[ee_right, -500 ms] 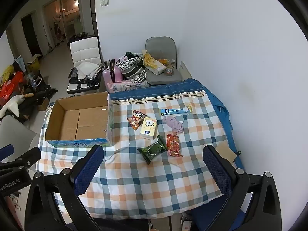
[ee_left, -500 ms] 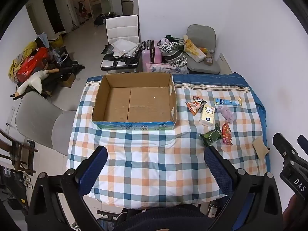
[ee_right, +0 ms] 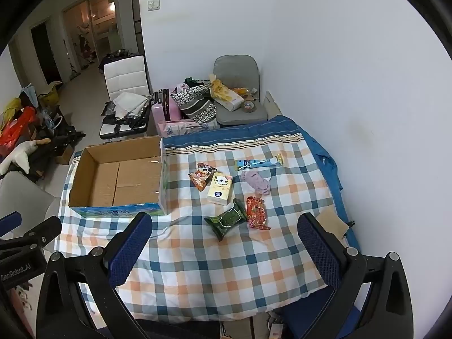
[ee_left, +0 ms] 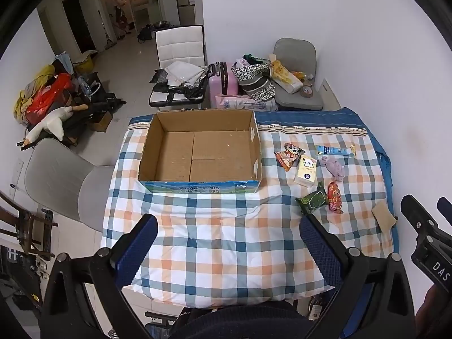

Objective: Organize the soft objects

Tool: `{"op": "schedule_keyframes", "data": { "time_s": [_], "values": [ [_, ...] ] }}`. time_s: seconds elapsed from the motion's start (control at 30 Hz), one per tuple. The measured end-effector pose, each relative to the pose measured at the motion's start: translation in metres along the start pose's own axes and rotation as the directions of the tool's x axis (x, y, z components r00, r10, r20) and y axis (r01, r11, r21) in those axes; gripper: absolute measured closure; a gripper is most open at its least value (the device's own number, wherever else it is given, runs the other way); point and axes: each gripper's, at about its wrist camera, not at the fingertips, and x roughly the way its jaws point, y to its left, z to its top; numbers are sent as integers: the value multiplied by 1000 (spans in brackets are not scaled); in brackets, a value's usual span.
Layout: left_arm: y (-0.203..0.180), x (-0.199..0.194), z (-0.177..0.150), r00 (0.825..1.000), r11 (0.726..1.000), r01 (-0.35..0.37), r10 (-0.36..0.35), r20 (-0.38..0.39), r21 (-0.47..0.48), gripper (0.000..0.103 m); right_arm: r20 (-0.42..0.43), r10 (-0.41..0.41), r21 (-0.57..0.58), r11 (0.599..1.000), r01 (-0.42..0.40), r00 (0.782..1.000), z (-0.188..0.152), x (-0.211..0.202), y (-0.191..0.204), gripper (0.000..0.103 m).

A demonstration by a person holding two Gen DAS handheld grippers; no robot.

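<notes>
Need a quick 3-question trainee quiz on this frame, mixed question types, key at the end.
1. True or false: the open brown cardboard box already holds a packet.
2. Which lies nearest the table's front edge? A: dark green wipes packet; B: long blue tube; C: pale yellow tissue pack.
3. Fill in: both the left gripper and right gripper are ____ and hold nothing.

Key: 1 false; 2 A; 3 open.
</notes>
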Motion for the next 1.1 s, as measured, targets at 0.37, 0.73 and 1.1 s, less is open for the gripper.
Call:
{"op": "schedule_keyframes", "data": {
  "time_s": [0.37, 0.73, 1.1],
  "values": [
    [-2, 4, -1, 1000, 1000, -4, 4, 3, 3, 0, 0, -4, -9, 1000, 4, 1000, -1, 0, 7, 0],
    [-1, -6, 0, 1000, 1000, -11, 10, 22, 8, 0, 4, 6, -10, 1000, -6, 1000, 2, -4, 6, 0],
    [-4, -18, 5, 998, 1000, -26, 26, 52, 4, 0, 11, 9, -11, 1000, -9, 1000, 4, -6, 6, 0]
  ]
}}
